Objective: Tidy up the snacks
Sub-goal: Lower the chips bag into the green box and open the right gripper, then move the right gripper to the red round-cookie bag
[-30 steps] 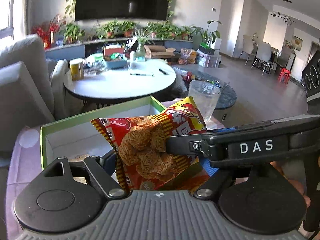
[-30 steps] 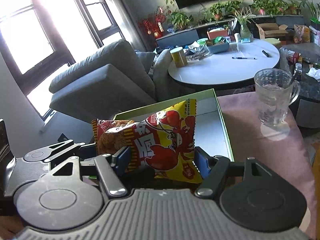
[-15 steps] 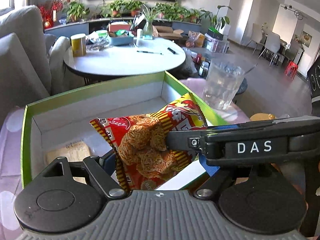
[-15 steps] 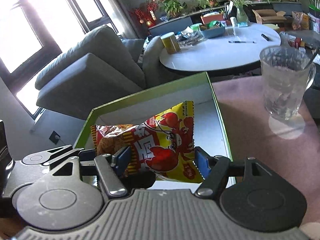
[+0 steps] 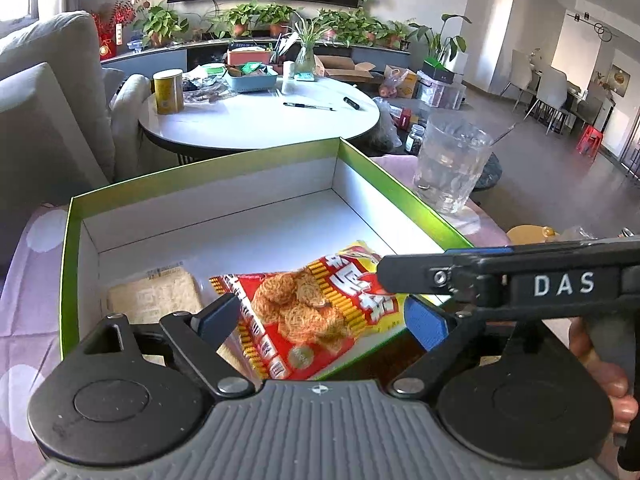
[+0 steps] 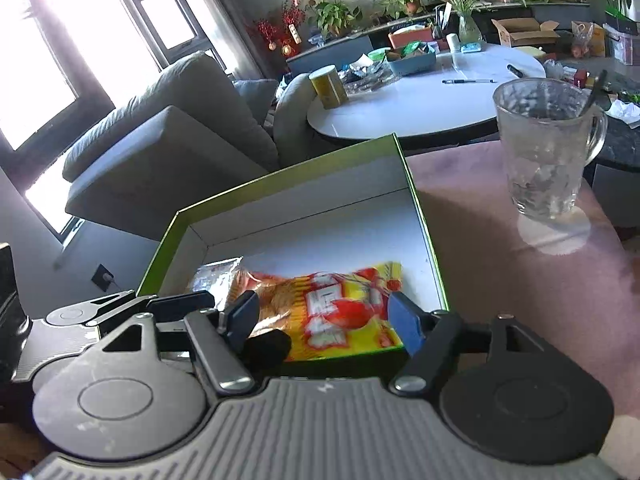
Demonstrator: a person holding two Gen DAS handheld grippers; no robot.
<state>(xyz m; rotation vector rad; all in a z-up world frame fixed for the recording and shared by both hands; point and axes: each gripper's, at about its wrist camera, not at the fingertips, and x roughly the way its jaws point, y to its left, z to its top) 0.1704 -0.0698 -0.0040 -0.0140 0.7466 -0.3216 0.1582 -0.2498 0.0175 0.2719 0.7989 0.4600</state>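
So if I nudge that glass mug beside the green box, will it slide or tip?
The glass mug looks thick-walled with a broad base, so it probably slides rather than tips. It stands on cloth, which may drag and snag it. A spoon leans inside and could rattle or shift.

Both wrist views look forward-down, close over green box (image 5: 200, 176) (image 6: 280, 176); shared: snack bag (image 5: 312, 312) (image 6: 340, 312).

- A round white table (image 5: 256, 128) stands beyond the pink cloth (image 6: 500, 280).
- On that table, a yellow can (image 5: 168, 92) near its left edge.
- A pen (image 5: 308, 106) lies near the table's middle.
- A glass mug (image 6: 548, 148) stands near the table, on the cloth.
- A grey sofa (image 6: 168, 136) is left of the table.
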